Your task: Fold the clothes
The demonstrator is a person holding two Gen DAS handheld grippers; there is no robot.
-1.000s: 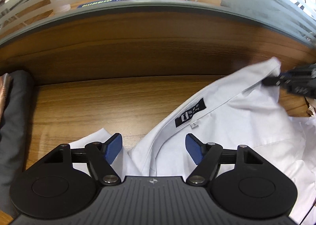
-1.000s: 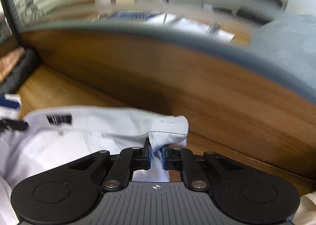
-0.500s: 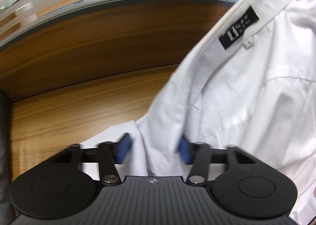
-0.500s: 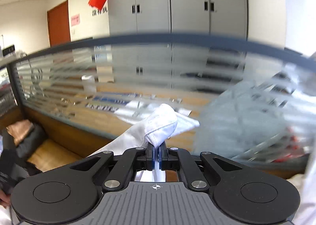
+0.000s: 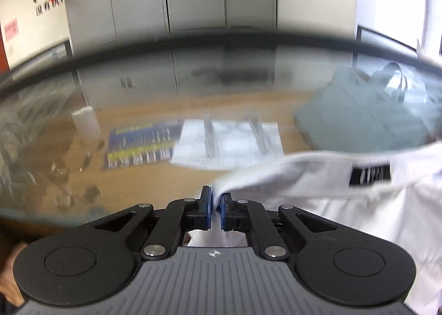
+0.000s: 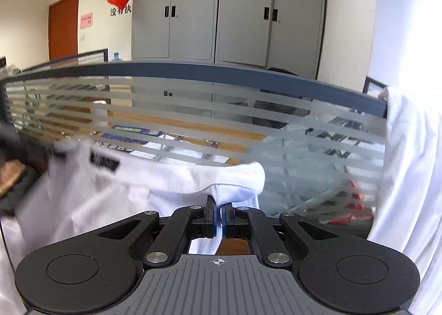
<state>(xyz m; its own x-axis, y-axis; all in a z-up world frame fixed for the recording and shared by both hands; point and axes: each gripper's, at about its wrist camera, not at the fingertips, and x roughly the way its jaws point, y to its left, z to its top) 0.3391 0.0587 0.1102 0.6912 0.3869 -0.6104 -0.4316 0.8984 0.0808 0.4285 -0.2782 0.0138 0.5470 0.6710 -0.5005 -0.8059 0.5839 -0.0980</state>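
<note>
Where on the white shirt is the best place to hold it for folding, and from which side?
Grip the white shirt at the two ends of its collar band, coming in from the open front edges: held there, as both hand-held grippers do, the body hangs flat below with the neck label centred.

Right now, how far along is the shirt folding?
Done: both claws have hold of the white shirt at its top edge. In hand: the left claw, jaws closing on the cloth, and the right claw, shut on it, hold it in the air. Left: every fold; none shows.
</note>
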